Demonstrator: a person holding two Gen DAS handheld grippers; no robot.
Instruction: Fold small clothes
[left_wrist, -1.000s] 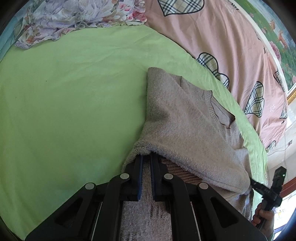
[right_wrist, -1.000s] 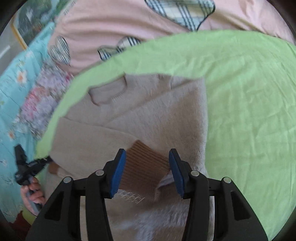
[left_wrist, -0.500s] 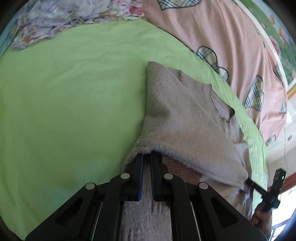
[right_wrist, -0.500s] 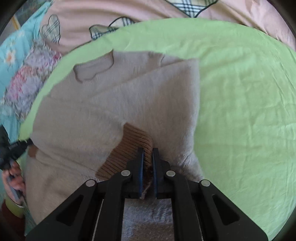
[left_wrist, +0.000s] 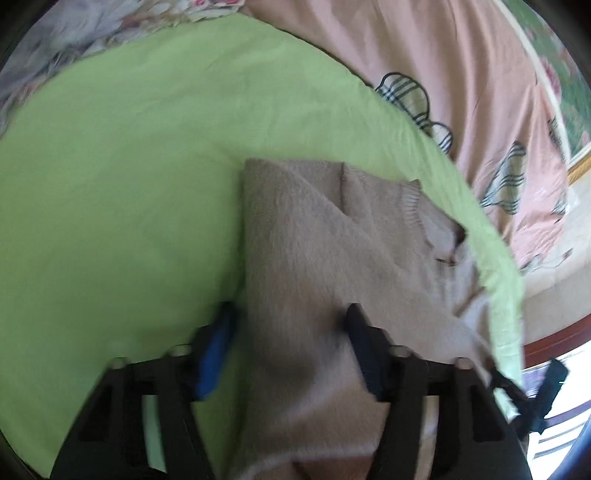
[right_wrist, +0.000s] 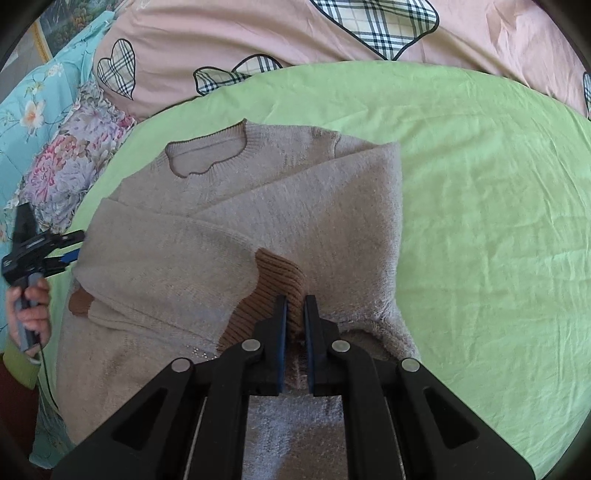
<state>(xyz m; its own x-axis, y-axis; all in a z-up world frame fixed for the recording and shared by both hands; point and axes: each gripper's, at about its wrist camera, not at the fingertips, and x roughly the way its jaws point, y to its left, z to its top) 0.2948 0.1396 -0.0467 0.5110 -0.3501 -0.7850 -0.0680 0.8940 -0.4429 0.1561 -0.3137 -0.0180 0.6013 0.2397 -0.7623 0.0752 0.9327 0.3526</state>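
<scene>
A beige knit sweater (right_wrist: 229, 229) lies on the green sheet (right_wrist: 480, 221), neckline away from me, with both sleeves folded across its body. My right gripper (right_wrist: 294, 308) is shut on the brown ribbed cuff (right_wrist: 277, 280) of one sleeve, near the sweater's middle. In the blurred left wrist view my left gripper (left_wrist: 288, 332) hangs over the sweater (left_wrist: 332, 251), its jaws opening and wide apart, pads off the knit. The right wrist view shows that left gripper (right_wrist: 74, 246) at the sweater's left edge, held by a hand (right_wrist: 27, 314). A second brown cuff (right_wrist: 79, 302) peeks out there.
A pink quilt with plaid hearts (right_wrist: 258, 33) lies beyond the green sheet. A floral cloth (right_wrist: 70, 166) and a turquoise floral cover (right_wrist: 26, 110) sit at the far left. Bare green sheet stretches to the sweater's right. The sheet's edge (left_wrist: 506, 295) falls off past the neckline.
My right gripper shut on the brown cuff it was straddling. My left gripper let go of the folded sleeve, spread its jaws and shifted across the sweater.
</scene>
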